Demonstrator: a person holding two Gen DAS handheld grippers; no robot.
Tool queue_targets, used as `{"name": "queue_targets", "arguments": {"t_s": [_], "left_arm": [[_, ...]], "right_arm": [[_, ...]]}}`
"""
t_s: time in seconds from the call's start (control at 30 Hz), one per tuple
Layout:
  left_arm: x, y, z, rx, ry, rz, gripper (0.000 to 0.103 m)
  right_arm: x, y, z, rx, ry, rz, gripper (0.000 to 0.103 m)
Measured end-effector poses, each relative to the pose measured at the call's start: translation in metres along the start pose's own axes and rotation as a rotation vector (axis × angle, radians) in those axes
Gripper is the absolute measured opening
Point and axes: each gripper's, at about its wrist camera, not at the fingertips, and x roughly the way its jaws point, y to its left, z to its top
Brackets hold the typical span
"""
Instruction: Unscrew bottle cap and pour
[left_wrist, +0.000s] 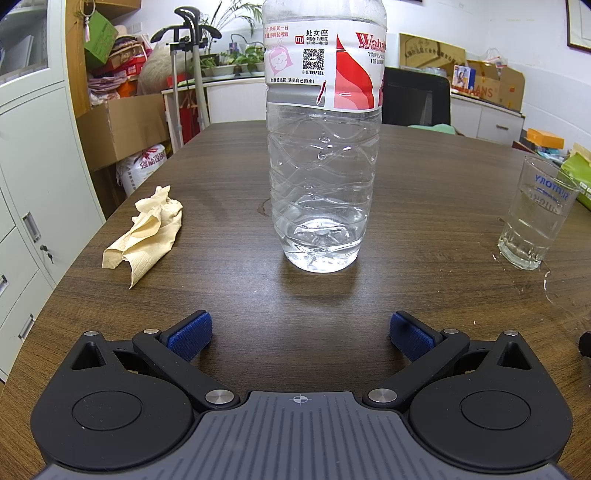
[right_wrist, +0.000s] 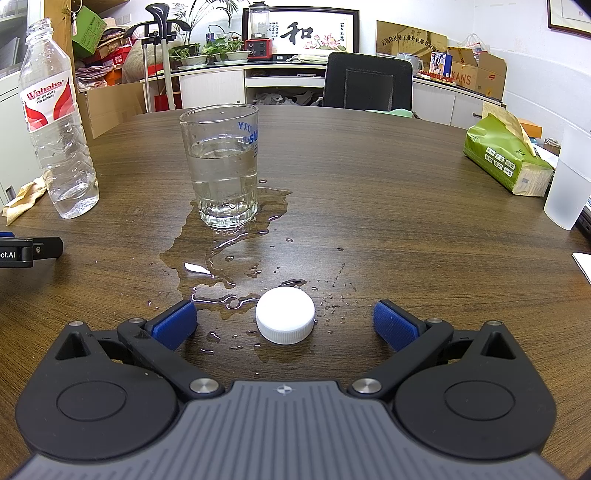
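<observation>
- White ribbed plastic cap (right_wrist: 285, 315) lies top-up on the dark wood-grain counter (right_wrist: 388, 206), between the spread blue pads of the right hand-held gripper (right_wrist: 284, 325), touching neither pad; this gripper holds nothing.
- Left hand-held gripper (left_wrist: 301, 334) is also spread and empty, its pads short of the clear plastic Wahaha water bottle (left_wrist: 323, 147), which stands upright mid-counter just ahead of it.
- Judging by the capless neck, the small amount of water left in the bottle and the half-full clear drinking glass (right_wrist: 223, 166), the pour looks done.
- Risks: a spilled water puddle (right_wrist: 221, 254) spreads from the glass's base toward the cap. The cap sits at its wet edge, so it could skate or squirt out if the pads close on it off-centre.
- The nearly empty bottle is light and open at the top; a one-sided nudge from a pad could tip it, adding to the spill.
- The glass stands in the wet patch and could slide if bumped.
- Right view alone shows the cap, the bottle's open neck far left, the full spread of the puddle, and a green tissue pack (right_wrist: 506, 155) at the right.
- Left view alone shows the bottle's shallow water level close up and the whole crumpled beige paper napkin (left_wrist: 146, 232) left of it; the bottle's top is cut off there, and only streaks of water show by the glass at the right.
</observation>
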Motion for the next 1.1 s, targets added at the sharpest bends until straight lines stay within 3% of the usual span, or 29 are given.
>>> {"name": "queue_targets", "arguments": {"t_s": [1.1], "left_arm": [[0.0,0.0002,-0.0001,0.0,0.0,0.0,0.103]], "right_arm": [[-0.0002,0.0039,0.0001,0.0,0.0,0.0,0.103]]}}
